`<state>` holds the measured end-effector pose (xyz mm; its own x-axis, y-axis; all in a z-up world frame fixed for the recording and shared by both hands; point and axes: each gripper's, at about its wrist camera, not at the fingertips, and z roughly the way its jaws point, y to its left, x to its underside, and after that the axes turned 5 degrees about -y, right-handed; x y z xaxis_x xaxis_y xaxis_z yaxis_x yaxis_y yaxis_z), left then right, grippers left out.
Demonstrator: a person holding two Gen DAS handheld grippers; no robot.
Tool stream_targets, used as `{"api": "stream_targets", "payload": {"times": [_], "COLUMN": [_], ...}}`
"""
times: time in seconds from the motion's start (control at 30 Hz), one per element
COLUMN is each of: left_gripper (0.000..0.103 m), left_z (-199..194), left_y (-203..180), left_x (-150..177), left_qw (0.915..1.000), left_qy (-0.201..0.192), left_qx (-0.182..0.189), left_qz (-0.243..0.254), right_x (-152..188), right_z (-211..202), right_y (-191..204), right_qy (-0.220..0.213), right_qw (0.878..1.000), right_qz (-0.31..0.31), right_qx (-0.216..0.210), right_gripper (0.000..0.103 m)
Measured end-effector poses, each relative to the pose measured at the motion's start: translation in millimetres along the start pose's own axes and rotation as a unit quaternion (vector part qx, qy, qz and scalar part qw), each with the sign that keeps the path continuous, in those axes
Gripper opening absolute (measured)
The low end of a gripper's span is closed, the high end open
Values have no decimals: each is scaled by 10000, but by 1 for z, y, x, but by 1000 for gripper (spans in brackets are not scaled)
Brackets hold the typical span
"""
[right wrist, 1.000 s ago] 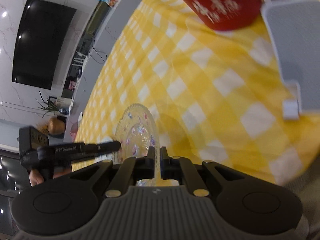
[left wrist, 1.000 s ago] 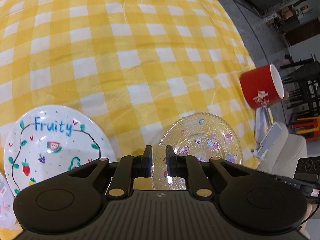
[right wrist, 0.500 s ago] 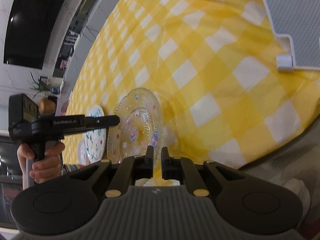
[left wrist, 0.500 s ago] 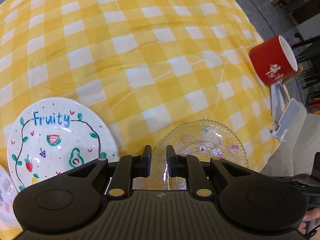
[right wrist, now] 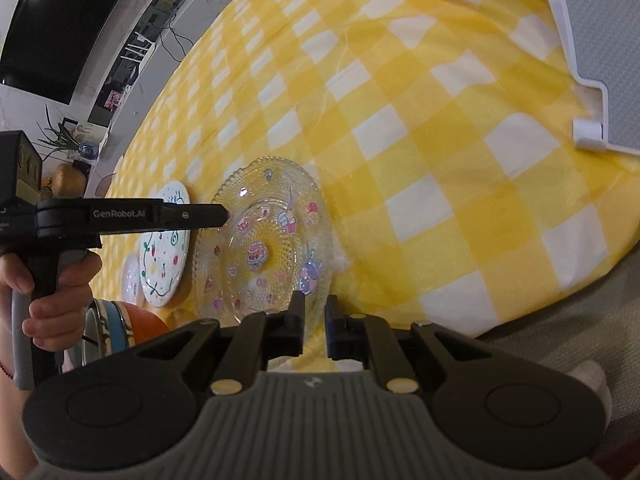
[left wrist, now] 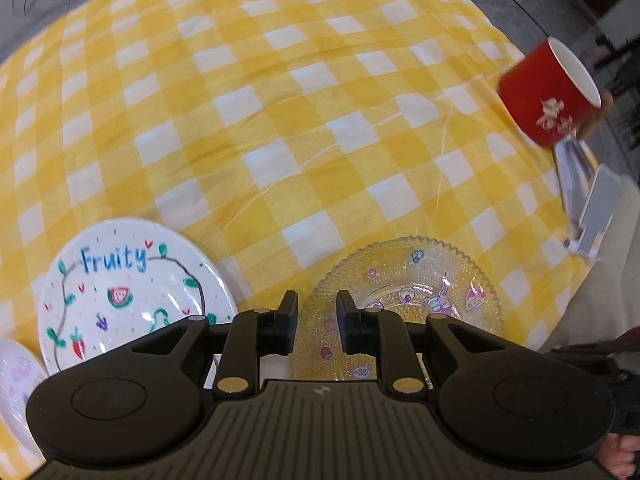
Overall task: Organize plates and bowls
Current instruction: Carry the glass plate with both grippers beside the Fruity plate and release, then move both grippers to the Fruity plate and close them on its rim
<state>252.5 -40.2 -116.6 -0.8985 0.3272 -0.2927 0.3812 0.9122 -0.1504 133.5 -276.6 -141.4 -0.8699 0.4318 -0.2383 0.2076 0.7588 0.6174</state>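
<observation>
The white plate [left wrist: 128,284] says "Fruity" in blue letters, with a watermelon, a strawberry and green leaves drawn on it. It lies on the yellow checked cloth [left wrist: 280,120] over the worktop, just left of my left claw [left wrist: 317,322]. In the right wrist view I can read "GenRobot.AI" on the side of that left claw, and my hand [right wrist: 48,292] holds its handle.

The glass plate [left wrist: 420,280] is see-through with little bumps and small pink and purple pictures. It lies flat on the cloth near the front edge, beside the white plate. My left claw is opening a little, with a small gap, and it hangs over the left rim of the glass plate. I cannot tell if it touches. My right claw [right wrist: 315,322] is opening too, still narrow, at the near rim of the glass plate [right wrist: 264,240]. Nothing is squeezed between its pads.

The red cup [left wrist: 550,92] has white marks on it, too blurry to read. A grey and white board [right wrist: 600,40] is cut off at the corner. Another small plate [left wrist: 16,376] at the left edge is mostly hidden. A bowl with a blue stripe [right wrist: 116,328] peeks out behind my hand.
</observation>
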Motion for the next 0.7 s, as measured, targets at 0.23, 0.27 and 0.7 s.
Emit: {"api": "stream_targets", "payload": {"times": [0.23,0.27,0.7], "left_gripper": [26,27,60], "left_z": [-1,-2,-32], "left_y": [-4,-5,-38], "left_x": [4,5,16], "left_qw": [9994,9992,9825], "left_qy": [-250,-294,-1394], "left_qx": [-190,-229,-1187], "left_qz": [-135,-124,341], "right_x": [6,7,18], "right_z": [-3,-3,-1], "right_y": [9,11,31], "right_qy": [-202,-214,-433], "right_qw": [9992,9989,9922], "right_qz": [-263,-349,-1052], "right_qx": [212,233,517], "right_gripper": [10,12,38]}}
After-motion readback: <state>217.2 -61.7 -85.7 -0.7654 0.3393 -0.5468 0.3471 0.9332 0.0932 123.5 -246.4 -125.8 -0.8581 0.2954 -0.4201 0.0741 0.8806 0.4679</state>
